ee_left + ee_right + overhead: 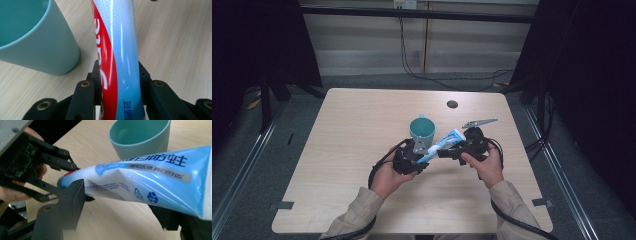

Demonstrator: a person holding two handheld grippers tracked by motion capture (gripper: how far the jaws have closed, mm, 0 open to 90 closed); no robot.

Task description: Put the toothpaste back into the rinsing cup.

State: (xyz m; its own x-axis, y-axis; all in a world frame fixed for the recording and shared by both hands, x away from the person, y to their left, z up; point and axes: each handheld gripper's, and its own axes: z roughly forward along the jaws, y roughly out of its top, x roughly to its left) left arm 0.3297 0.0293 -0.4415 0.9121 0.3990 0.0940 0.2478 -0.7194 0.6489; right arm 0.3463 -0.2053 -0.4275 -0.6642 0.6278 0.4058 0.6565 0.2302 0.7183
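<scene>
The toothpaste tube (pixel 443 144) is held above the counter (pixel 352 150) between the two hand-held grippers, a little nearer the counter's right edge than its left and about midway between the near and far edges. Nearest the near edge, two forearms in beige sleeves are seen coming in from below, each hand wrapped around a hand-held gripper. The tube's lower, red-and-white end is clamped by the left hand-held gripper (pixel 421 159), whose jaws are closed tight against both of its sides in the left gripper view (pixel 119 82). The tube is tilted up and to the right from there. Its wider blue end, with the flat crimp, is taken between the jaws of the right hand-held gripper (pixel 451 153), which stand fairly wide; in the right gripper view (pixel 147 187) the left jaw is pressed into the dented tube body and the other jaw lies under it. Just beyond the tube, the teal cup (pixel 422 131) is set upright on the counter, close beside the tube. Farther off, near the far edge, a small dark round grommet (pixel 452 104) is seen in the counter.
</scene>
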